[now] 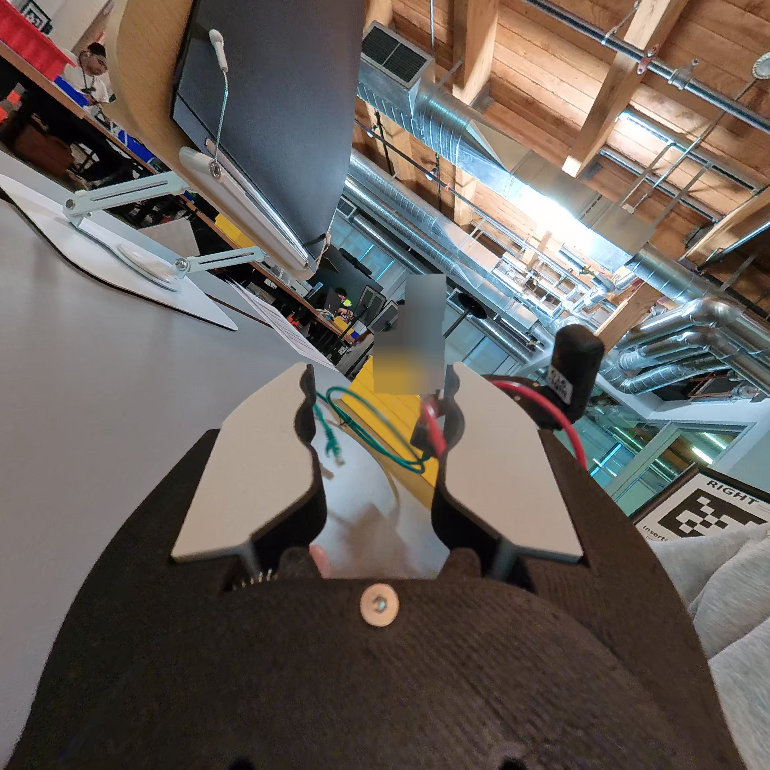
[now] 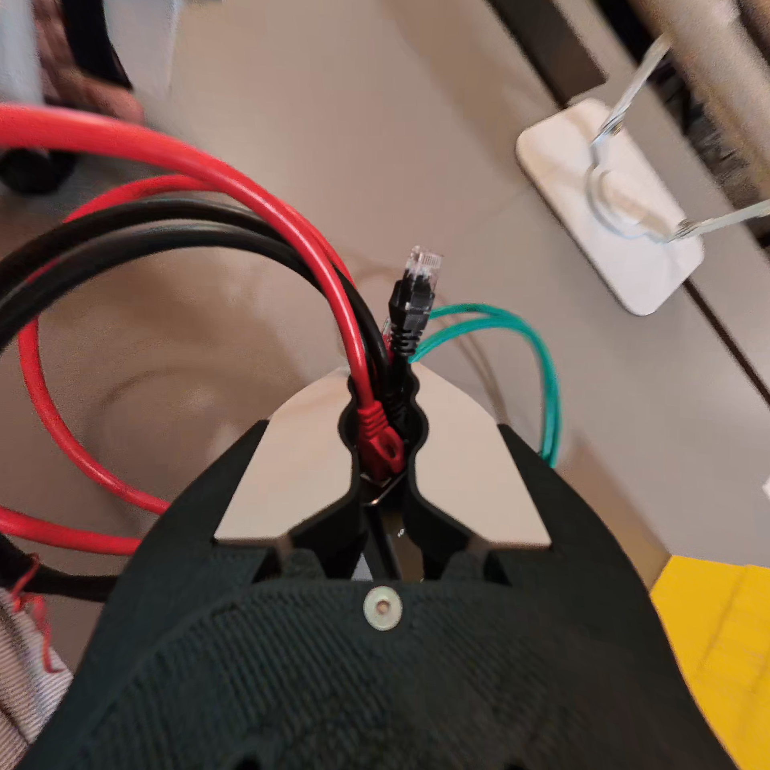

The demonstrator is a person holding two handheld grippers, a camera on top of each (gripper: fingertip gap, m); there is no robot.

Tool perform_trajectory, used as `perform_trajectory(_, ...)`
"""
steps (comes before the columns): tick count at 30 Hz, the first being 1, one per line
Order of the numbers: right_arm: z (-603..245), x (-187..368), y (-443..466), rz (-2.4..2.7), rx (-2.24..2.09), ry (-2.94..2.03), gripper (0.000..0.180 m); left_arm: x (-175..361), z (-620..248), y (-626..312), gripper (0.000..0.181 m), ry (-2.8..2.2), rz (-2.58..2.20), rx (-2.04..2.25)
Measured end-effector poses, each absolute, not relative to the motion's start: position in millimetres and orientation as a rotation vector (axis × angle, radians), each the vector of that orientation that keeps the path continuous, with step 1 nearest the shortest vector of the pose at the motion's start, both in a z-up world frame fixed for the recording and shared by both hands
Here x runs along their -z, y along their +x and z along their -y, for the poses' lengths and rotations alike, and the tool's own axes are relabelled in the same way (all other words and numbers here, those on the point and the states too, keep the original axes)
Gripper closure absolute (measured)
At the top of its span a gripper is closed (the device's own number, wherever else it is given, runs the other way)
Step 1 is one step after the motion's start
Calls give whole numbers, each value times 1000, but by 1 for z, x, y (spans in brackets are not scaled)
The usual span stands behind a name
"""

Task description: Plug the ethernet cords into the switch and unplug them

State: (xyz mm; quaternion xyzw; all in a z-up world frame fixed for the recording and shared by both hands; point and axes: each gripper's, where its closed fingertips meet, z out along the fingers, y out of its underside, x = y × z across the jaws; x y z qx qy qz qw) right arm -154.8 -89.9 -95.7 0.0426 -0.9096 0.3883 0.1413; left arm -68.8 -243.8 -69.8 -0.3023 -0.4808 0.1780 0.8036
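Note:
My right gripper [image 2: 385, 375] is shut on a bundle of red and black ethernet cords. The red cord's plug boot [image 2: 379, 441] sits between the jaws. The black cord's plug [image 2: 414, 300] sticks out past the fingertips, clear connector up. Red [image 2: 208, 166] and black [image 2: 166, 225] loops arc off to the left. A green cord [image 2: 521, 329] loops out to the right. My left gripper [image 1: 380, 371] is open and empty above the grey table [image 1: 104, 396]. The green cord's plug [image 1: 333, 448] lies loose between its fingers. A red cord [image 1: 558, 416] passes its right finger. No switch shows.
A dark screen on a white stand [image 1: 271, 104] tilts over the table, its base [image 2: 604, 208] to the right. A yellow bin [image 2: 729, 646] sits at the table edge. A printed sheet [image 1: 283, 325] lies farther back. A grey sleeve [image 1: 729, 583] is at right.

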Motion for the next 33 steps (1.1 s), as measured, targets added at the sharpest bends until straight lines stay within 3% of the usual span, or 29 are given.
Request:
perform_trajectory(17, -11, -184, -232, 2173, -1795, -131, 162, 71, 245, -69, 121, -643, 1038, -391)
perform_trajectory(24, -73, -296, -284, 2031, -1762, -232, 161, 71, 246, -67, 121, -636, 1039, -398)
perform_trajectory(28, -110, -301, -299, 2011, -1758, -328, 161, 71, 247, -67, 121, -630, 1040, -396)
perform_trajectory(33, -138, -241, -312, 2068, -1702, -446, 162, 71, 248, -67, 121, -623, 1042, -395)
